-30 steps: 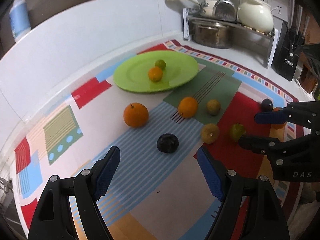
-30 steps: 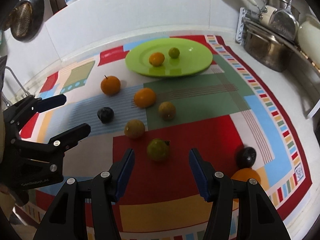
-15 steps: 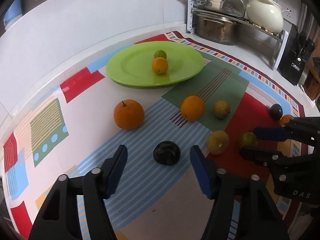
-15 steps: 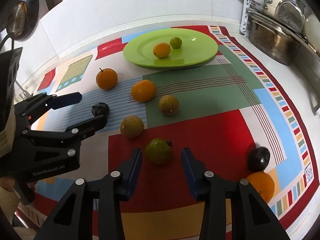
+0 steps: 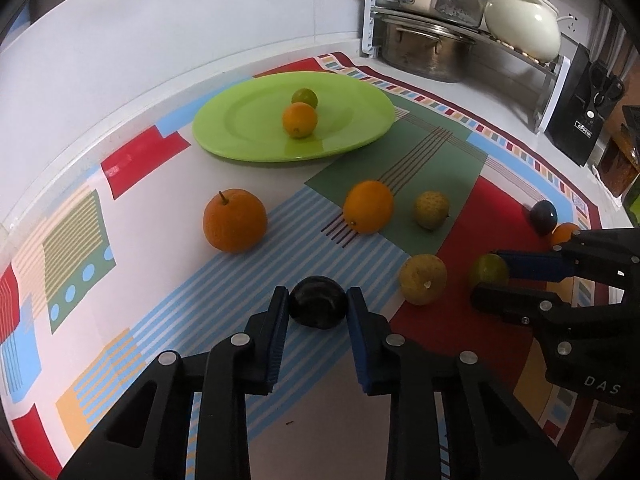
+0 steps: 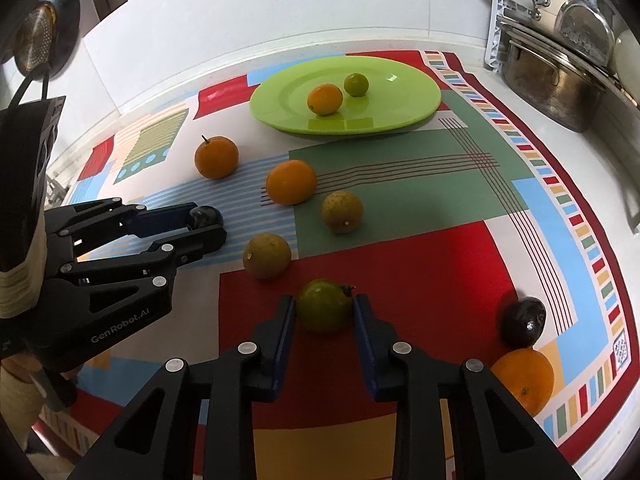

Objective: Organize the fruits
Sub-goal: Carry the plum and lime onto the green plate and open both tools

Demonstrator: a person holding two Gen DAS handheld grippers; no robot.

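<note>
So both fruits here are small, round and smooth, light enough but the kind that roll or squirt out if you pinch off-centre. Best bet imo is across the widest part, pads on opposite sides, and not too hard since the skin probably bruises. The dark plum (image 5: 318, 307) sits on the blue-striped patch of the mat (image 5: 168, 320), and the left gripper (image 5: 318, 300) has just been closing, its pads now pressed on the plum's two sides. Same story on the red patch: the right gripper (image 6: 325, 306) has just closed in on the green fruit (image 6: 325, 310), pads touching both flanks. Both fruits look like they're resting on the mat, well short of the green plate (image 6: 400, 108)
</note>
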